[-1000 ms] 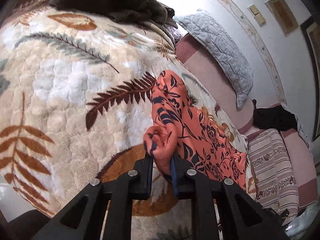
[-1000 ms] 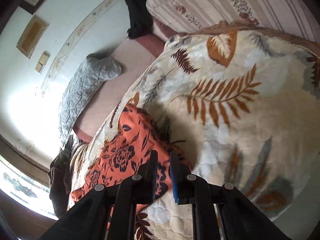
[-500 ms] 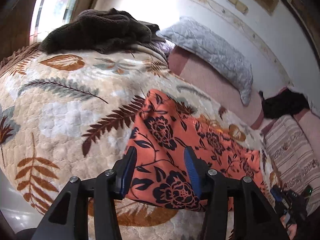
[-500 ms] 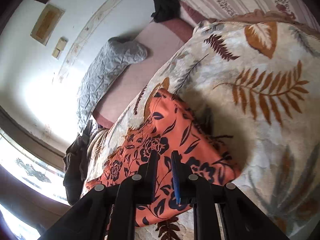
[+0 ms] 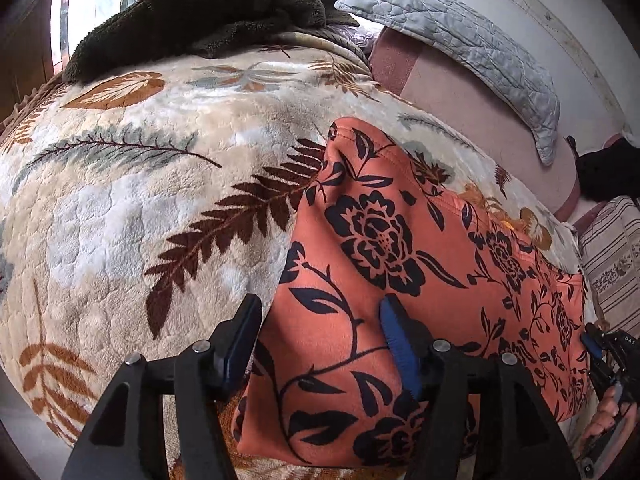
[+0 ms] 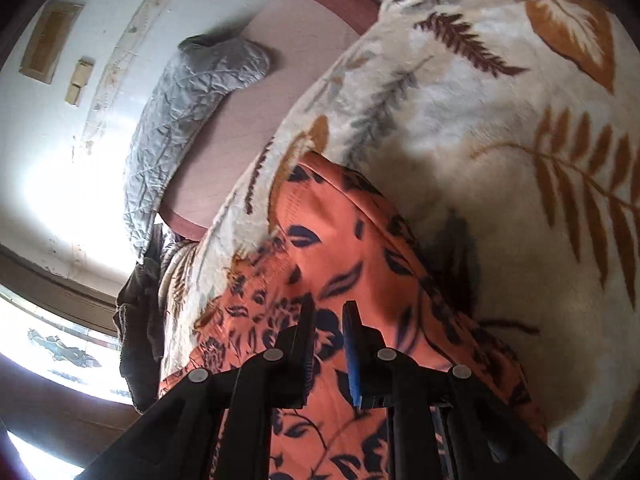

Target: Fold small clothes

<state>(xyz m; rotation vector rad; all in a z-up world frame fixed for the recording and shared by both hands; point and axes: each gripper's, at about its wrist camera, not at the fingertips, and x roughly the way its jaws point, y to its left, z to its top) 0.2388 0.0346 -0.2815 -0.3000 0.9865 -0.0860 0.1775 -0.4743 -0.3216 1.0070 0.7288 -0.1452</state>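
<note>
An orange garment with a dark floral print (image 5: 400, 248) lies flat on a cream leaf-patterned blanket (image 5: 120, 200). My left gripper (image 5: 320, 320) is open and empty, its fingers standing just above the garment's near left edge. In the right wrist view the same garment (image 6: 340, 248) lies under my right gripper (image 6: 328, 320), whose fingers stand a narrow gap apart above the cloth with nothing between them. The right gripper also shows at the far right edge of the left wrist view (image 5: 604, 356), held by a hand.
A dark brown towel (image 5: 200, 12) is heaped at the blanket's far end. A grey quilted pillow (image 5: 460, 40) leans on a pink headboard by the white wall. A striped pillow (image 5: 612, 260) lies at the right. A window (image 6: 60, 344) is at the left.
My left gripper let go of the bunched garment corner and opened wide; the garment now lies spread flat. My right gripper drew back along the garment, fingers parting slightly.
</note>
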